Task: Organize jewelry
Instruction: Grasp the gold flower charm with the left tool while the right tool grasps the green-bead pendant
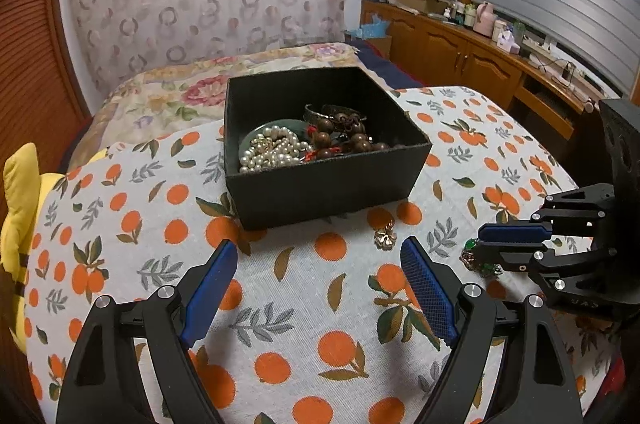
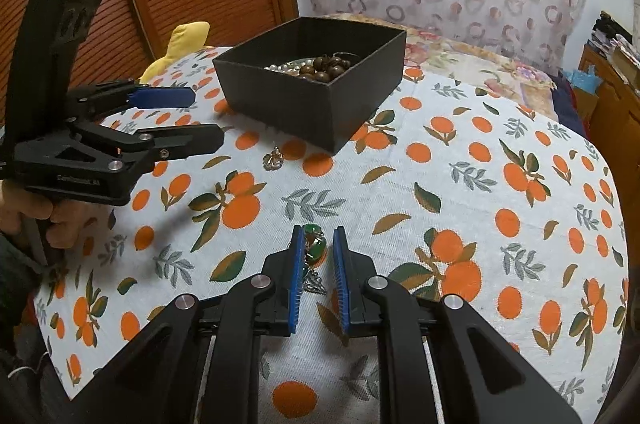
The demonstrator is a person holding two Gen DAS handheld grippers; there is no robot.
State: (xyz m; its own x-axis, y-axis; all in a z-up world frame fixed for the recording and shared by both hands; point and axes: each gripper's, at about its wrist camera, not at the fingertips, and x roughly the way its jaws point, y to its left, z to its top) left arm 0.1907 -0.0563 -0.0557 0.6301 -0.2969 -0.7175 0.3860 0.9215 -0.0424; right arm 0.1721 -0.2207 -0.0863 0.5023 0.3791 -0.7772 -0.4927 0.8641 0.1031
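Orange-print counter (image 2: 480, 183) carrying black box (image 2: 320, 111) of jewelry. Right hand-held gripper (image 2: 317, 240), nearly closed, brackets green brooch (image 2: 314, 244) near the box; next, clench and lift. Left hand-held gripper (image 1: 316, 264) hangs released.

A black open box (image 1: 320, 179), holding pearls (image 1: 272, 151) and brown beads (image 1: 344, 137), was seen at centre frame; a gold trinket (image 1: 385, 238) and green-stoned piece (image 2: 314, 248) were left lower down on the cloth.
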